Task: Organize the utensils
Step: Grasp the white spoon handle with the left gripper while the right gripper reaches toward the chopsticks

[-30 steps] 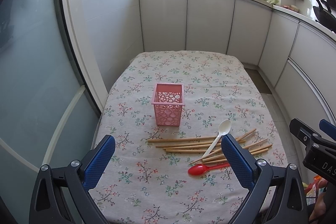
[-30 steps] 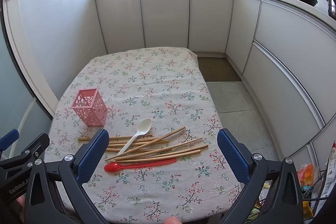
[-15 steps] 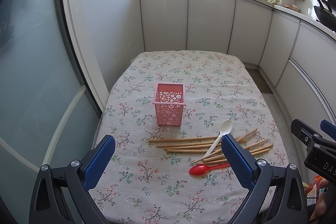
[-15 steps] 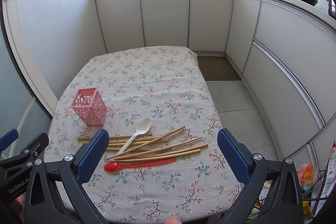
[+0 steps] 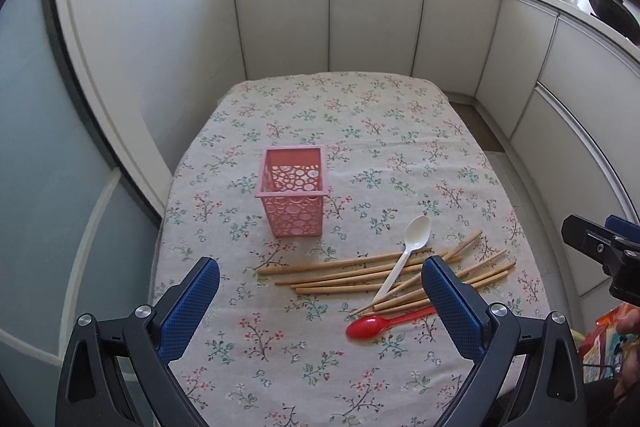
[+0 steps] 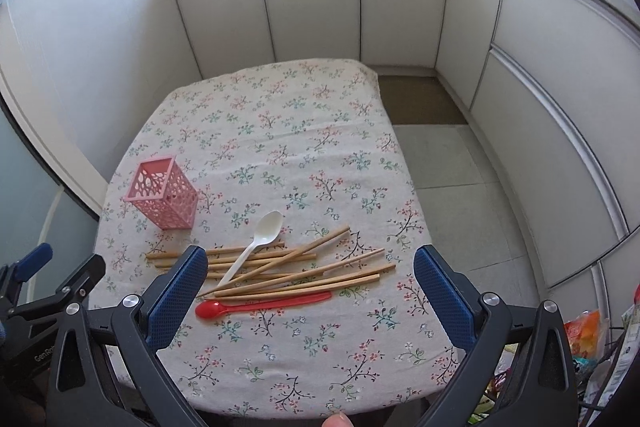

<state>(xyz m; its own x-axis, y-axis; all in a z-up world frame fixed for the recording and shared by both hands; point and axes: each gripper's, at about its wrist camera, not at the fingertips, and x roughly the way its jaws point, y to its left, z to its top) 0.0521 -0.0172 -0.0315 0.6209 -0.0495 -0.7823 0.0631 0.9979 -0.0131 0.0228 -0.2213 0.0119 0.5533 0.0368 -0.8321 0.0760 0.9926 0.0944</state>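
A pink perforated utensil holder (image 5: 294,193) stands upright and empty on the floral tablecloth; it also shows in the right wrist view (image 6: 162,193). Several wooden chopsticks (image 5: 360,273) (image 6: 296,269) lie scattered in front of it. A white plastic spoon (image 5: 406,251) (image 6: 256,241) lies across them. A red plastic spoon (image 5: 384,323) (image 6: 260,305) lies nearest the front edge. My left gripper (image 5: 320,303) is open and empty, above the table in front of the chopsticks. My right gripper (image 6: 310,291) is open and empty, above the red spoon and chopsticks.
The table (image 5: 360,115) is covered by a floral cloth, with white cabinets (image 5: 376,15) behind and to the right. A glass partition (image 5: 36,147) stands at the left. Tiled floor (image 6: 452,167) lies right of the table. Bags (image 6: 588,343) sit low at the right.
Both grippers have moved slightly forward and down toward the utensils. The objects on the table have not moved.
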